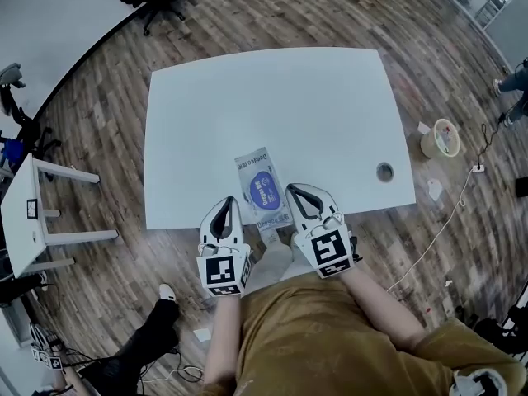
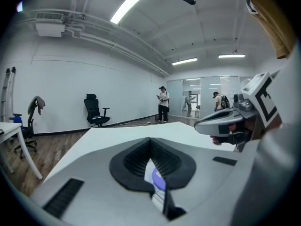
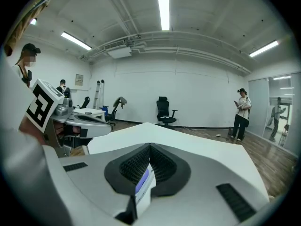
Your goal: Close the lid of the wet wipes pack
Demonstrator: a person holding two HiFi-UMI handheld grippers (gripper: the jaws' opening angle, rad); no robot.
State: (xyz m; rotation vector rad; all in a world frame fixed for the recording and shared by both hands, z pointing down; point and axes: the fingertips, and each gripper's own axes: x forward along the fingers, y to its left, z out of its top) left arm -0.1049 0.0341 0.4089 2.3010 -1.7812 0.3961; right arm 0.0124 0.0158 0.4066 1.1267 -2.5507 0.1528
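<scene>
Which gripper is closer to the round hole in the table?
Right. The right gripper sits left of the hole; the left gripper is farther, beyond the wipes pack.

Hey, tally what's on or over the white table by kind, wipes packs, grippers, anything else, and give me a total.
Wet wipes pack: 1
Grippers: 2 (left gripper, right gripper)
Round cable hole: 1
Total: 4
</scene>
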